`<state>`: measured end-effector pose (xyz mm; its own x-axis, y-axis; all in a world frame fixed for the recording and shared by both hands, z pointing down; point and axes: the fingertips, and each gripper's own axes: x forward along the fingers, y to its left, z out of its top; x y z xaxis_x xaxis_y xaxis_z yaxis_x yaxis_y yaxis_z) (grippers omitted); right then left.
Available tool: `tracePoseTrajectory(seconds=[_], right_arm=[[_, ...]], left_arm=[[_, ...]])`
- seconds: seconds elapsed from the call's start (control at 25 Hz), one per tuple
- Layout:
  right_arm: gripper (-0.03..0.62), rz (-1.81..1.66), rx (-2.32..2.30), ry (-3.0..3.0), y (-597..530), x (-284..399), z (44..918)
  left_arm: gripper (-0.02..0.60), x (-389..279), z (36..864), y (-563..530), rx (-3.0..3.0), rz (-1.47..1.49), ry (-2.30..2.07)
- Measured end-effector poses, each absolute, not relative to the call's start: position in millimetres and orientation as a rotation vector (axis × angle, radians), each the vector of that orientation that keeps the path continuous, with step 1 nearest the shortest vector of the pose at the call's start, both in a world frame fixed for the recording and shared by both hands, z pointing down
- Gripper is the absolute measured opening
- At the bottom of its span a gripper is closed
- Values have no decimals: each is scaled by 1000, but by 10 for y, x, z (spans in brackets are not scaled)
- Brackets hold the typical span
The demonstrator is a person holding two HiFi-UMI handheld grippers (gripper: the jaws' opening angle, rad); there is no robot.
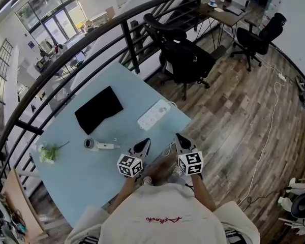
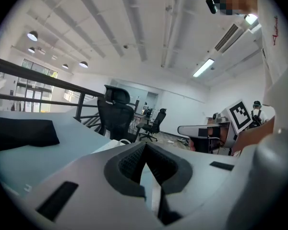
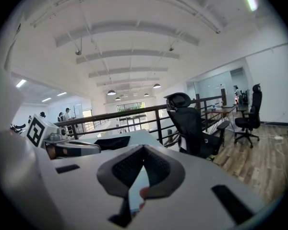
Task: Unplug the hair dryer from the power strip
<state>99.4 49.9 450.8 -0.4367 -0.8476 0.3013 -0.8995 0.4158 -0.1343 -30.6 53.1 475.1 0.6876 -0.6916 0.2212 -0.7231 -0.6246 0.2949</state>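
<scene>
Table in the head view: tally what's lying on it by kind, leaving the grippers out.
Black mat: 1
White power strip: 1
Hair dryer: 1
Green plant sprig: 1
Total: 4

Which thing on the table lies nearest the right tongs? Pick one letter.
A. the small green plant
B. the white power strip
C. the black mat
B: in the head view the white power strip lies just beyond the right tongs, while the black mat and the green plant lie farther left on the table.
</scene>
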Motion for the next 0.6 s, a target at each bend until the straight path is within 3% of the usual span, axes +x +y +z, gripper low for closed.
tracePoseTrajectory(seconds=[0.6], right_arm=[[17,457,1443,-2583,-150,1547,4529]], left_arm=[[8,198,4346,-175,2537,162,-1310]])
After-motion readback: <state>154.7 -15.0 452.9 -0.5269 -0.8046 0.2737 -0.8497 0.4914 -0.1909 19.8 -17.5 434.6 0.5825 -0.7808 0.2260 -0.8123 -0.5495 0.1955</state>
